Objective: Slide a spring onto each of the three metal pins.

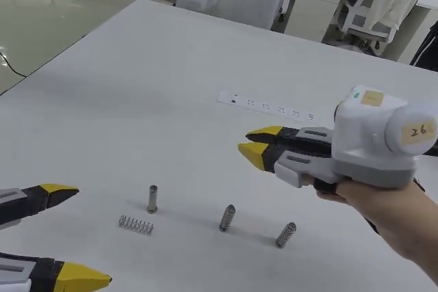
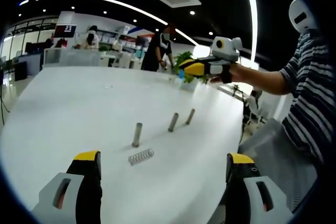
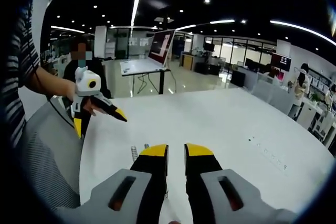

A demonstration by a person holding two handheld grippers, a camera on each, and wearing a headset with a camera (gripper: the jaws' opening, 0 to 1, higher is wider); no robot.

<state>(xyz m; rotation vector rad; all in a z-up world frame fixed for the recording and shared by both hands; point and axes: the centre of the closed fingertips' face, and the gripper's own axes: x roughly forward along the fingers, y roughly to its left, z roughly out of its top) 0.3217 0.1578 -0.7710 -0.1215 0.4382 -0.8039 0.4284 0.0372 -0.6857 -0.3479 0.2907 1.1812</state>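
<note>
The white table (image 1: 157, 80) has its left edge running diagonally away, with broad bare surface behind the parts. Low on the left, the left gripper (image 1: 70, 236) has its yellow-tipped jaws spread wide, empty. Just right of it a loose coiled spring (image 1: 135, 223) lies flat, near the foot of a bare upright pin (image 1: 152, 198) of smooth grey metal. Further right, a second pin (image 1: 227, 217) and a third pin (image 1: 286, 234) each carry a spring. Above them the right gripper (image 1: 254, 143) hovers, jaws nearly together on nothing. A flat white power strip (image 1: 268, 106) lies beyond.
</note>
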